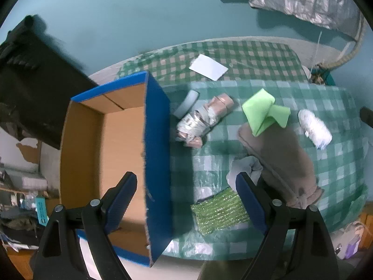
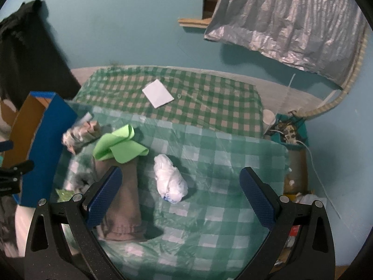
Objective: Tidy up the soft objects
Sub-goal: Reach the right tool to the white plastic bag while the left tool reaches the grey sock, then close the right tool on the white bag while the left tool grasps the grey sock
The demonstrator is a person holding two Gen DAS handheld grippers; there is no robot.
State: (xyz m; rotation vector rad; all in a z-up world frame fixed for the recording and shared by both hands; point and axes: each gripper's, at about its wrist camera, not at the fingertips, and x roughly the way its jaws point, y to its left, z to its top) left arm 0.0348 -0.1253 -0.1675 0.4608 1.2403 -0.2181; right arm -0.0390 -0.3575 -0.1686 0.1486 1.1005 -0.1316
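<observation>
Blue cardboard box point(image 1: 156, 163) with a plain brown inside sits empty at the desk's point(image 2: 221, 221) left edge, beside a taped bundle point(image 1: 198, 121), folded green cloth point(image 1: 263, 112), crumpled white bag point(image 2: 170, 182) and brown sock point(image 2: 128, 200). Both grippers, left point(image 1: 186, 200) and right point(image 2: 180, 194), hover with fingers wide, holding nothing; a glittery green pad point(image 1: 219, 212) lies partly hidden behind the left one.

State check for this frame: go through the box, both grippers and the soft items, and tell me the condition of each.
Cardboard box: open, nothing visible inside.
Left gripper: open, holding nothing.
Right gripper: open, holding nothing.
Green cloth: loosely folded, lying on the brown sock.
Brown sock: laid out flat.
White bundle: balled up, lying apart on the checked cover.
Taped roll: wrapped, beside the box.
Green scrubber: flat on the cover.
</observation>
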